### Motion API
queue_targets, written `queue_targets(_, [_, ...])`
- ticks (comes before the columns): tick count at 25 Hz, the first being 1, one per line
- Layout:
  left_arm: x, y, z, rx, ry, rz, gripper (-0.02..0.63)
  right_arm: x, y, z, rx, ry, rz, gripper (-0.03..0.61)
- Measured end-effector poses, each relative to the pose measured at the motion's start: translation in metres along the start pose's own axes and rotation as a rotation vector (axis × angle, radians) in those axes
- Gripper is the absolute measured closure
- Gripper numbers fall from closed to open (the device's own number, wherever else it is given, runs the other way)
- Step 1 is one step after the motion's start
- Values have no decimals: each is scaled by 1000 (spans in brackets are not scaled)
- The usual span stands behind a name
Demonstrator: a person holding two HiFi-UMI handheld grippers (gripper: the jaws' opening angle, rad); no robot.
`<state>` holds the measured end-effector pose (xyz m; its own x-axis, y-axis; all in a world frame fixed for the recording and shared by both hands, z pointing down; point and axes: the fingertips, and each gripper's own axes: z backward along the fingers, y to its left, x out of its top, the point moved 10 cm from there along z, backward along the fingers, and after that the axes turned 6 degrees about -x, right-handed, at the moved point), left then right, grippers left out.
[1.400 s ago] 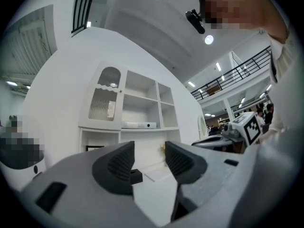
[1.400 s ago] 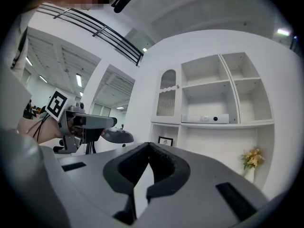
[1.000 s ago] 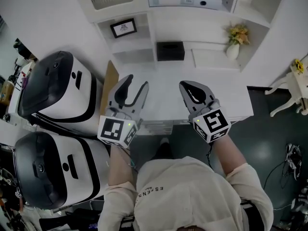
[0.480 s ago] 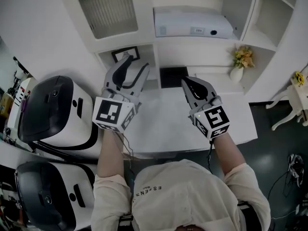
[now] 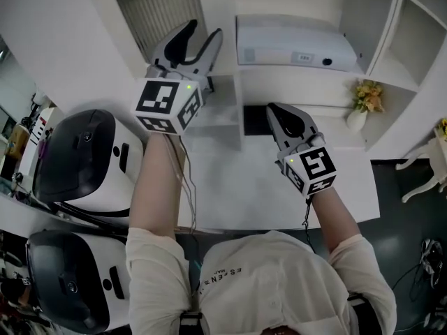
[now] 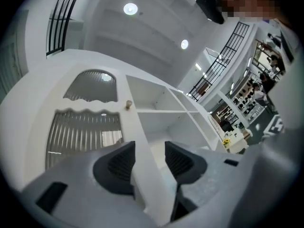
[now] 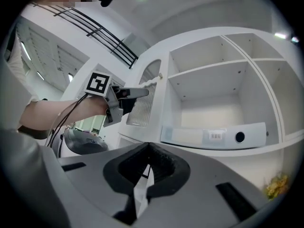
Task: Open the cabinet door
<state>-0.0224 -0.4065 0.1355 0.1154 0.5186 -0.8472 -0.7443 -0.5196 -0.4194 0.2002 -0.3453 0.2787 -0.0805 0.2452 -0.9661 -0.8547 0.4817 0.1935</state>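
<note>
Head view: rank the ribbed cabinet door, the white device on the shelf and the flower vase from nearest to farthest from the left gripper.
1. Ribbed cabinet door: right beside the left gripper, on its left.
2. White device: on the shelf to the gripper's right.
3. Flower vase: far right, on a lower shelf.

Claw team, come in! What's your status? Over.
Left claw open, raised beside the cabinet door. Right claw shut, empty, over the desk. Door shut, knob untouched. Nothing seen blocking.
</note>
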Motion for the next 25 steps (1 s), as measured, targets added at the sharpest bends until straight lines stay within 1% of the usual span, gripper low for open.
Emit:
queue_targets(2, [6, 10, -14, 16, 0, 9, 419, 2, -4, -6, 5, -4, 11, 565])
queue_targets(3, [10, 16, -21, 24, -1, -3, 419, 4, -5, -10, 9, -9, 20, 565])
queue_targets(6, [28, 31, -38, 36, 3, -86, 420, 10, -9, -18, 22, -27, 43, 565])
queue_targets(7, [35, 35, -43, 34, 0, -101, 420, 12, -11, -21, 21, -36, 45, 564])
queue_targets(9, [48, 45, -52, 26, -21, -85, 420, 18, -16, -24, 13, -57, 45, 565])
queue_targets(11, [59, 54, -60, 38, -42, -62, 420, 23, -20, -28, 11, -68, 47, 565])
queue_targets(12, [64, 57, -64, 47, -48, -68, 420, 24, -20, -30, 13, -72, 48, 565])
queue_targets(16, [85, 65, -79, 75, -58, -157, 420, 26, -24, -34, 22, -77, 65, 565])
queue_targets(20, [99, 66, -96, 102, -52, -238, 423, 28, -34, -34, -2, -97, 76, 564])
queue_targets(23, [97, 64, -102, 125, -14, -270, 439, 28, -41, -32, -14, -106, 70, 564])
queue_targets(25, [95, 64, -104, 149, -23, -281, 447, 28, -46, -31, -22, -109, 69, 563])
